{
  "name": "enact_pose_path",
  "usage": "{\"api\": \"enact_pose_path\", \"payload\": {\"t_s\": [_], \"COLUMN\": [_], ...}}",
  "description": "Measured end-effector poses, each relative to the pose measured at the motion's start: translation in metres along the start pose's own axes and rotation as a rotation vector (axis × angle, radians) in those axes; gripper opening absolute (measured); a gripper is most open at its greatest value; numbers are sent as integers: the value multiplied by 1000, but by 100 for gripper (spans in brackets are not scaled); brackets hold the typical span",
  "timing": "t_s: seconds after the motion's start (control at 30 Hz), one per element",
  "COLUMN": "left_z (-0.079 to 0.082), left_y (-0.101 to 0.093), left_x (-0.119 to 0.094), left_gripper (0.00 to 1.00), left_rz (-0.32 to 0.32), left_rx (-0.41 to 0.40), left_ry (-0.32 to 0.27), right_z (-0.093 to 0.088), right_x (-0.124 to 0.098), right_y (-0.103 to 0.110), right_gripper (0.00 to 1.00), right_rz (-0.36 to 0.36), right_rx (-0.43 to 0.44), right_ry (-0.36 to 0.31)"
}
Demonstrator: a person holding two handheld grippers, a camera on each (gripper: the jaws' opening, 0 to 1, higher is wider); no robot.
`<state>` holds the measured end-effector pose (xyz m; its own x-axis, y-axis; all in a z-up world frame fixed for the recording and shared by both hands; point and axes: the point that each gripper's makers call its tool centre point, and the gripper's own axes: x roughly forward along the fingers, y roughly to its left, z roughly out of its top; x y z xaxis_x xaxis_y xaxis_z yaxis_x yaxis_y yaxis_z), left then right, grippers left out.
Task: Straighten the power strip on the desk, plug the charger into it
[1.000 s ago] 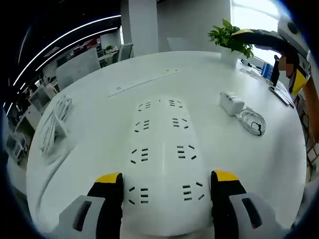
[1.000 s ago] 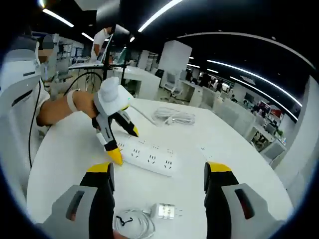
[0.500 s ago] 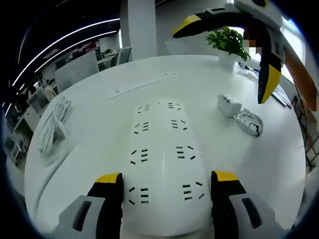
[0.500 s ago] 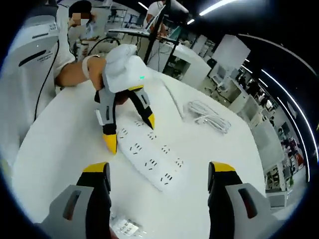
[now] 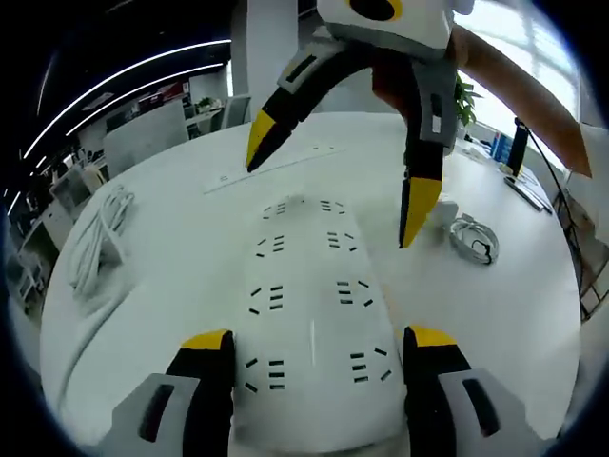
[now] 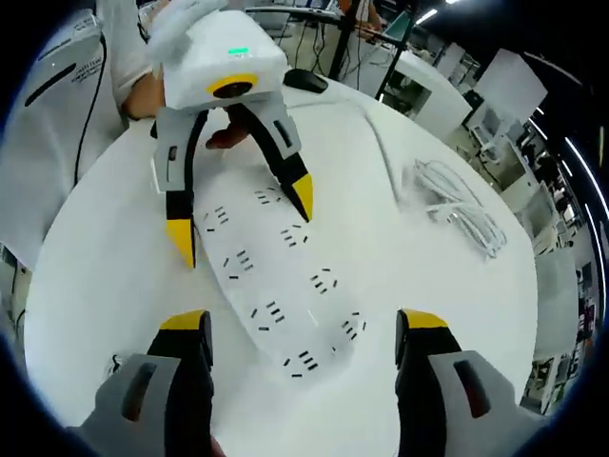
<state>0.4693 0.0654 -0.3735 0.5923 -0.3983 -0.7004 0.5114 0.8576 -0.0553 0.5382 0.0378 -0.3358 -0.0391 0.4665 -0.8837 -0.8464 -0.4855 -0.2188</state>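
Note:
A white power strip (image 5: 314,314) lies lengthwise on the round white desk (image 5: 171,305). My left gripper (image 5: 319,343) is open, its yellow-tipped jaws straddling the strip's near end. My right gripper (image 5: 338,181) hangs open above the strip's far end. The white charger (image 5: 449,209) peeks out behind one right fingertip (image 5: 417,214), beside its coiled cable (image 5: 476,238). In the right gripper view the power strip (image 6: 276,286) runs diagonally. There my right gripper (image 6: 304,324) frames one end and the left gripper (image 6: 242,219) straddles the other.
A bundle of white cable (image 5: 95,238) lies at the desk's left side; it is the cable bundle (image 6: 457,205) at the right in the right gripper view. A potted plant (image 5: 466,90) stands at the far edge. A person's white sleeve (image 6: 57,105) is by the desk.
My right gripper has swung in from the charger side to hang over the strip's far end, and its view now looks down on the strip. The left gripper has stayed put.

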Motion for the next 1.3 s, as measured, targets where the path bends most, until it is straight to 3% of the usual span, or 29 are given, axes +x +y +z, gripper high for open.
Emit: {"api": "enact_pose_path", "payload": {"t_s": [0.23, 0.47, 0.9, 1.3], "left_z": [-1, 0, 3, 5], "left_y": [1, 1, 2, 1], "left_x": [0, 1, 3, 2], "left_gripper": [73, 74, 74, 74], "left_rz": [0, -2, -6, -7], "left_rx": [0, -2, -5, -5], "left_ry": [-10, -16, -28, -38], "right_z": [-9, -23, -25, -26], "right_x": [18, 30, 39, 38], "right_y": [-4, 1, 4, 5], "right_gripper": [72, 67, 67, 66], "right_rz": [85, 184, 311, 312], "right_rx": [-84, -200, -282, -294], "right_ry": [79, 213, 286, 324]}}
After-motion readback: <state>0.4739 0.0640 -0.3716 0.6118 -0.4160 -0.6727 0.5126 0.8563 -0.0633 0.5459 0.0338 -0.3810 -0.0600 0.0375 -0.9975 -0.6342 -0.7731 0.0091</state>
